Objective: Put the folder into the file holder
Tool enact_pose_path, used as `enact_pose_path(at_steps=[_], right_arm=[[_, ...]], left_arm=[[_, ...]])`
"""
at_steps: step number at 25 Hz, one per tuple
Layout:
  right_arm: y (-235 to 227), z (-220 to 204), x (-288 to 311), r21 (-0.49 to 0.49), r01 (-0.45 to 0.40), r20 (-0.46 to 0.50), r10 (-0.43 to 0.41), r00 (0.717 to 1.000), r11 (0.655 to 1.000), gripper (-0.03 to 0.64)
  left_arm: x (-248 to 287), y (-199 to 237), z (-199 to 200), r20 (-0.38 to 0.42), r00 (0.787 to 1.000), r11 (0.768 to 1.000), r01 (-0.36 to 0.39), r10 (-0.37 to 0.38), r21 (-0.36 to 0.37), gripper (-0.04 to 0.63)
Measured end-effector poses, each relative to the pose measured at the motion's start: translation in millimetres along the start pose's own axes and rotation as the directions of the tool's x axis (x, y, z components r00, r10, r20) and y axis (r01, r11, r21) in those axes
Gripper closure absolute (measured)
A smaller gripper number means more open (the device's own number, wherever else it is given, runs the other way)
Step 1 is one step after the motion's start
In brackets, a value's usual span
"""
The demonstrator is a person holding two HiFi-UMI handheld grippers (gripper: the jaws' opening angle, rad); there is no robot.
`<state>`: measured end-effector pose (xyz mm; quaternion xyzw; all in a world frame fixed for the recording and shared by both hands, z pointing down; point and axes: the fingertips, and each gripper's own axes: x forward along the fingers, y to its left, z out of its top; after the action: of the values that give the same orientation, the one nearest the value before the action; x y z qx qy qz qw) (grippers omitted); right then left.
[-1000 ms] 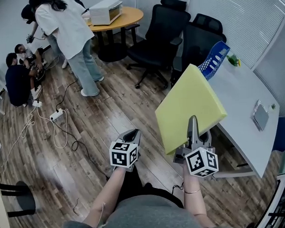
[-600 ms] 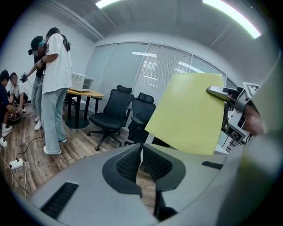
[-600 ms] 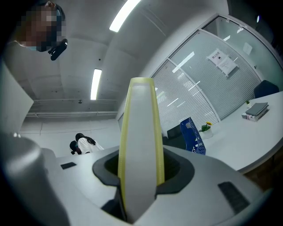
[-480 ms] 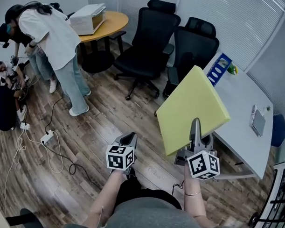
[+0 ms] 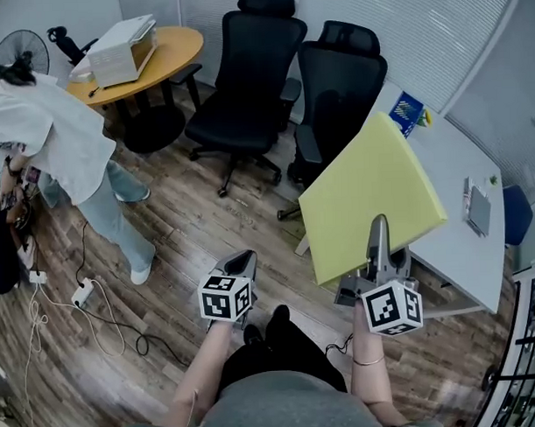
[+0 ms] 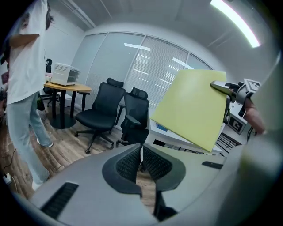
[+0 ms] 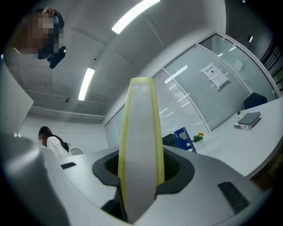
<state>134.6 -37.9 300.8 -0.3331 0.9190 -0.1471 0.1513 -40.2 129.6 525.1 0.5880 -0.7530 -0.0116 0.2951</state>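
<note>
The folder (image 5: pixel 368 196) is a flat yellow-green one, and it is up in the air, not on any surface. The right gripper (image 5: pixel 380 238) pinches it at its near edge. In the right gripper view the folder's edge (image 7: pixel 139 132) stands between the two jaws, and the pads press on it from both sides. From this grip the folder reaches away from the person, with its broad face tilted up toward the head camera and its far corner pointing to the far end of the white table (image 5: pixel 466 263).

The blue file holder (image 5: pixel 410 113) stands at that far end. So it lies ahead of the folder, along the folder's own length and a little to the right, well apart from the gripper itself. I judge that the coming move must carry the folder forward over the table and then bring it upright over the holder's opening.

The left gripper (image 5: pixel 244 257) hangs lower on the left, over the wooden floor, with its jaws pressed together on nothing. The right hand is clearly the nearer one to the holder.
</note>
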Motion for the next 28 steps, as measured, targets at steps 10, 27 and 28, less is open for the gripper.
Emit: enact_pose_path(at_steps=[10,27,28], right_arm=[[-34,40,38,0.015,0.064,0.144,-0.066,0.987,0.998,0.448],[-84,107,70,-0.006,0.196,0.306,-0.185,0.934,0.980,0.446],[-83,109,68,-0.010,0.215,0.317,-0.201,0.927,0.977,0.446]], left_arm=[[80,-4,41,-0.053,0.996,0.994,0.073,-0.069,0.076,0.563],[210,-49,112,-0.107,0.972,0.956,0.225,-0.208,0.190,0.563],[214,-51,113,-0.114,0.968,0.950,0.242,-0.223,0.195,0.563]])
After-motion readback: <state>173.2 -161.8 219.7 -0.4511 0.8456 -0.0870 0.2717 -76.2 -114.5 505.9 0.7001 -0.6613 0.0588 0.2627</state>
